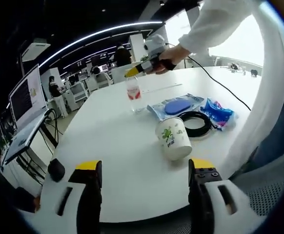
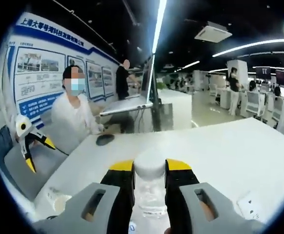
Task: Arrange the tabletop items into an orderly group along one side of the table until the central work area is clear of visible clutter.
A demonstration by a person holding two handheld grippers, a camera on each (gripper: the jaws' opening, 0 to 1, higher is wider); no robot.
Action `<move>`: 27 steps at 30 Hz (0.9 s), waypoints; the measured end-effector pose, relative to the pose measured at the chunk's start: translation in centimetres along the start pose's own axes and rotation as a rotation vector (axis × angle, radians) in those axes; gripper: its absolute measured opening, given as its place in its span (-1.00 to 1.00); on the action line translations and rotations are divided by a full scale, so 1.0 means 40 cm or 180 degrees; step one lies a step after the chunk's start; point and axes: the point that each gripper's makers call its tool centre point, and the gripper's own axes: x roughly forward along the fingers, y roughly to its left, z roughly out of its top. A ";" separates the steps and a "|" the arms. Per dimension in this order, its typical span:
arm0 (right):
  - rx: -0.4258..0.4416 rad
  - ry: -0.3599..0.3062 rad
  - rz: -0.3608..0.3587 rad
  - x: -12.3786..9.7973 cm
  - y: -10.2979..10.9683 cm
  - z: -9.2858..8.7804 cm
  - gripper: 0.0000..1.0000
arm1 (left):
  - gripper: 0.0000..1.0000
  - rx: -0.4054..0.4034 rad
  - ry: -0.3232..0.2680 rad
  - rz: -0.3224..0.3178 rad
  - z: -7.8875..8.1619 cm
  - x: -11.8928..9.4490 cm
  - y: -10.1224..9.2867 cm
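Left tool (image 1: 144,187): jaws apart with nothing between them, hanging over the near edge of the counter (image 1: 112,141).
Right tool (image 2: 149,183): clamped on the neck of a clear bottle (image 2: 149,195) just under its white cap; in the left gripper view the same tool (image 1: 132,71) is at the far side of the counter, over the bottle (image 1: 133,92).
Bottle: upright on the counter, red label, well apart from the other items.
Paper cup (image 1: 174,138): white with a green print, tipped a little, just in front of the black ring.
Black ring (image 1: 196,123): lies flat, touching the blue crumpled packet (image 1: 218,113).
Clear bag (image 1: 176,106): flat behind the ring, holding a blue round pad.
Mouse (image 1: 56,169): dark, at the left edge of the counter.
Cable (image 1: 220,83): black, running across the counter from the right tool.
Person (image 2: 76,119): seated across the counter in white.
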 end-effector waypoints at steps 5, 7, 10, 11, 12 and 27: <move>0.0071 0.0045 0.0079 -0.003 -0.017 -0.013 -0.58 | 0.46 0.0019 0.0006 0.0015 -0.001 -0.001 0.002; 0.0079 0.0046 0.0067 -0.004 -0.011 -0.013 -0.57 | 0.46 0.0018 0.0007 0.0018 -0.001 -0.001 0.003; 0.0131 0.0019 0.0005 -0.004 -0.004 -0.011 -0.56 | 0.46 0.0035 0.0017 0.0018 -0.001 -0.001 0.003; 0.0276 -0.0012 -0.0051 -0.003 0.004 -0.008 -0.55 | 0.46 0.0038 0.0021 0.0017 -0.002 -0.001 0.003; 0.0349 -0.0027 -0.0067 -0.003 0.005 -0.008 -0.53 | 0.46 0.0038 0.0026 0.0014 -0.003 0.000 0.002; 0.1013 -0.0218 -0.0571 -0.070 0.019 0.020 0.86 | 0.95 -0.0180 -0.0215 -0.0108 0.025 0.001 -0.008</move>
